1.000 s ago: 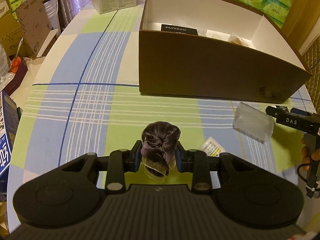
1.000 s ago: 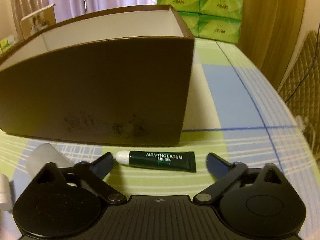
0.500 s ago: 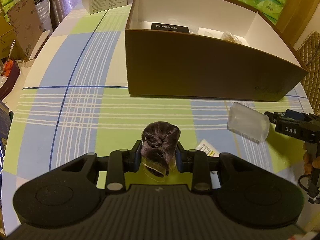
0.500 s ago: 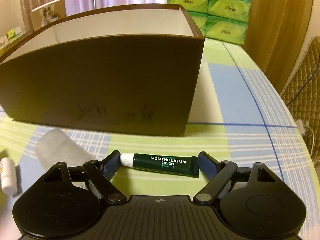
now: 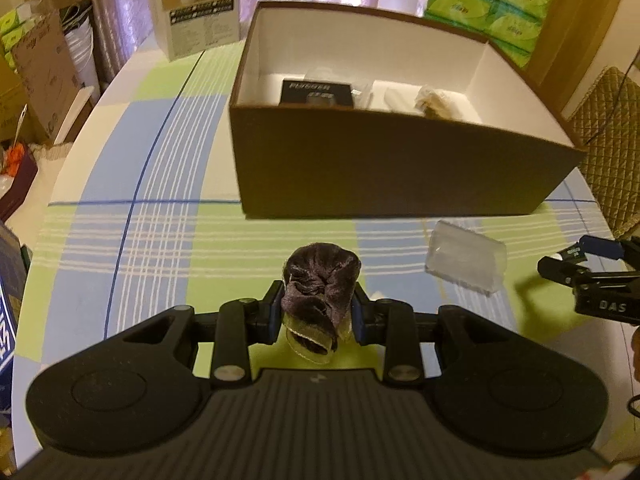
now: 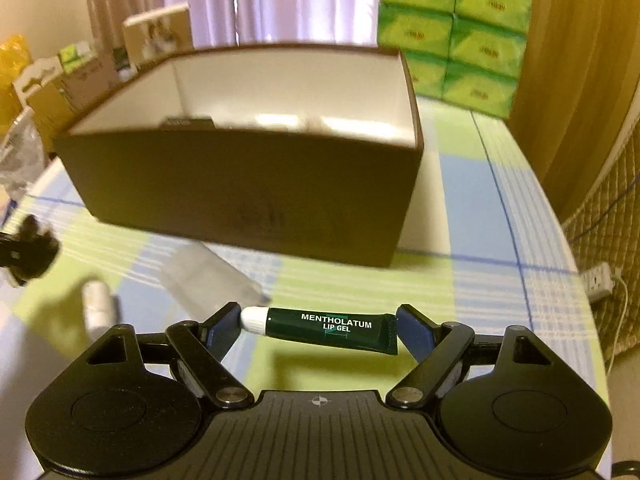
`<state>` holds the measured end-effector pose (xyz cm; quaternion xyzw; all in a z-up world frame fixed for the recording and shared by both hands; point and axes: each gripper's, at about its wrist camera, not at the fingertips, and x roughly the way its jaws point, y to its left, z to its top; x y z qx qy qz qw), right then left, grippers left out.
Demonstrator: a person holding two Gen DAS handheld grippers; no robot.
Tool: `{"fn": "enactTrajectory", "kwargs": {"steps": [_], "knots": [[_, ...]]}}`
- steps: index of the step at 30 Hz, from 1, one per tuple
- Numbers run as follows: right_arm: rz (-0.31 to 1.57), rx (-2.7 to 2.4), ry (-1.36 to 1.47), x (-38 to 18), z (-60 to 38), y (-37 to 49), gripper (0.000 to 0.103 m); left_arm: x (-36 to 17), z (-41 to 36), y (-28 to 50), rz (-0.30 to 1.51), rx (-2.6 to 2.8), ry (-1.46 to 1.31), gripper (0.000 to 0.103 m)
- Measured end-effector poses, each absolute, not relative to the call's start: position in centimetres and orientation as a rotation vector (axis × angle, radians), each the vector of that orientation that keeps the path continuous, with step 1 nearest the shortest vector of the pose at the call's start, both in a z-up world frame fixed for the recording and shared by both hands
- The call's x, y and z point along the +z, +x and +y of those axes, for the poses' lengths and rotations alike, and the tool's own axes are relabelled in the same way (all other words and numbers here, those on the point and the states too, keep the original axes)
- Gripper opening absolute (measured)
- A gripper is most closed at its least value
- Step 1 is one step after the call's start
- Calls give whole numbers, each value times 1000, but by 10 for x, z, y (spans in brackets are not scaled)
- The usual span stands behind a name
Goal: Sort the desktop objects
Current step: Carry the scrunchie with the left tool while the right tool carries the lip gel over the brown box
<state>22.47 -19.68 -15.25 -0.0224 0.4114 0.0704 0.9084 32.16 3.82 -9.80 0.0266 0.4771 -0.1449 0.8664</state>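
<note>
A dark purple velvet scrunchie (image 5: 318,292) is pinched in my left gripper (image 5: 318,310), held above the checked tablecloth in front of the brown box (image 5: 400,168). My right gripper (image 6: 320,326) is shut end to end on a green Mentholatum lip gel tube (image 6: 332,328), which hangs over the cloth with its shadow below. The brown box (image 6: 248,188) stands just beyond it, open-topped with white inner walls. Inside lie a black carton (image 5: 316,94) and some wrapped items (image 5: 430,102). The right gripper (image 5: 592,280) shows at the left wrist view's right edge.
A clear plastic case (image 5: 466,262) lies on the cloth between the grippers, also the clear case (image 6: 204,276) in the right view. A small white bottle (image 6: 98,306) lies to its left. Green tissue packs (image 6: 452,44) and a printed carton (image 5: 200,8) stand behind the box. A quilted chair (image 5: 612,140) is at right.
My right gripper closed on the lip gel tube and lifted it off the cloth. Both grippers rose, so the box's inside now shows. The scrunchie stays gripped.
</note>
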Motion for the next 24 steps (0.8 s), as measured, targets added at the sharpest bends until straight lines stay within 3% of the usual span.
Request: {"fn": "enactTrajectory", "kwargs": {"steps": [12, 24], "knots": [[724, 224, -25, -83, -179, 237, 81, -60, 16, 334, 881, -402, 76, 28], [676, 229, -1, -66, -182, 299, 81, -31, -18, 387, 796, -478, 77, 28]]}}
